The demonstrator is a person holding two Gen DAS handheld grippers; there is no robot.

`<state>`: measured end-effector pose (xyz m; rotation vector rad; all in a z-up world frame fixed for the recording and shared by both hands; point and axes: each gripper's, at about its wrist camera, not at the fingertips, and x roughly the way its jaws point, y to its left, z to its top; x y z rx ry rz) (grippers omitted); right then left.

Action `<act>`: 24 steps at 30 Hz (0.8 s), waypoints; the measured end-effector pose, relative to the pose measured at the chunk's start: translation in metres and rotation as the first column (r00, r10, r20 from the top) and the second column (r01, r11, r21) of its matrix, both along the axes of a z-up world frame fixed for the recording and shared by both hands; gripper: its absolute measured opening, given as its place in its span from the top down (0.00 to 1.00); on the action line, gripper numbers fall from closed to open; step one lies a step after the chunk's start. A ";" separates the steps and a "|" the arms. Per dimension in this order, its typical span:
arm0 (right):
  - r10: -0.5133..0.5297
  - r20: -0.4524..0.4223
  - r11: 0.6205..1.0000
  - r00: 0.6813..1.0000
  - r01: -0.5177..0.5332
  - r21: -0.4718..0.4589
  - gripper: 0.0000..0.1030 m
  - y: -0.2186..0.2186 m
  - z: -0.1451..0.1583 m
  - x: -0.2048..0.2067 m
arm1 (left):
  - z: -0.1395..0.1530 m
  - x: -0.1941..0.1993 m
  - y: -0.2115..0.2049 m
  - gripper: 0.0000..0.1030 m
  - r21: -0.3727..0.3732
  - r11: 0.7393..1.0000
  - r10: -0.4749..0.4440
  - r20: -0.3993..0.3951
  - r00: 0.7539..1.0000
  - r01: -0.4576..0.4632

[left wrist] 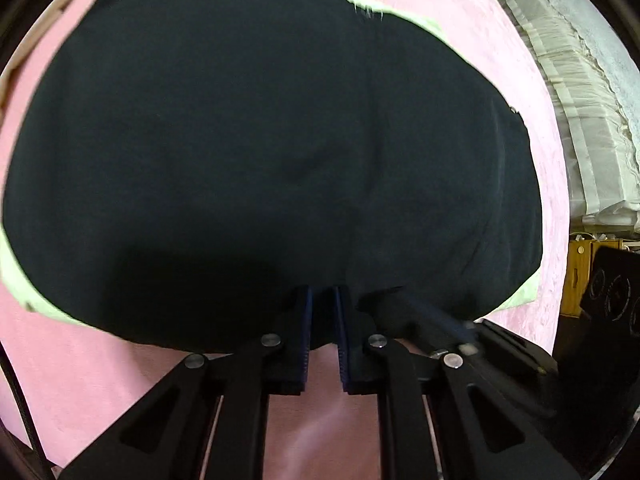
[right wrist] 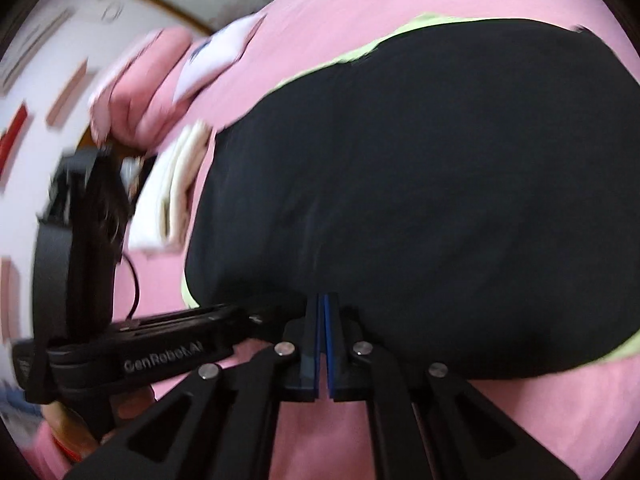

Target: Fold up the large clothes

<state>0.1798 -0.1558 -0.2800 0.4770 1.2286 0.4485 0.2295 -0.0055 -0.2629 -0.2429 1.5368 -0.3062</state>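
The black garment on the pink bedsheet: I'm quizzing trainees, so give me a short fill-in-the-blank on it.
1. The black cloth garment lies spread on a ____ bedsheet.
2. A thin layer of pale ____ fabric peeks out around its edges.
3. The left gripper and right gripper both meet the garment's ____ edge.

Missing words: pink; green; near

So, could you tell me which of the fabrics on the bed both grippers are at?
The black garment, at its near edge. The pale green cloth only peeks out beneath it, and the folded white pile lies off to one side.
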 end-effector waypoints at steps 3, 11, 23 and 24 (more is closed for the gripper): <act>0.051 -0.018 0.996 0.999 -0.052 -0.068 1.00 0.005 -0.015 0.004 | -0.016 0.004 0.000 0.95 0.000 0.999 0.039 -0.042 0.998 -0.039; 0.021 -0.059 0.999 0.998 -0.024 -0.044 1.00 -0.017 -0.042 0.014 | -0.036 0.000 0.007 0.96 0.032 0.983 0.182 -0.031 0.983 -0.181; -0.337 0.009 0.885 0.941 0.320 -0.338 1.00 -0.188 -0.019 -0.027 | -0.012 -0.020 0.052 0.98 0.544 0.792 0.175 0.234 0.956 -0.278; -0.348 0.021 0.868 0.937 0.331 -0.370 1.00 -0.198 -0.018 -0.030 | -0.014 -0.022 0.062 0.98 0.591 0.757 0.171 0.234 0.957 -0.280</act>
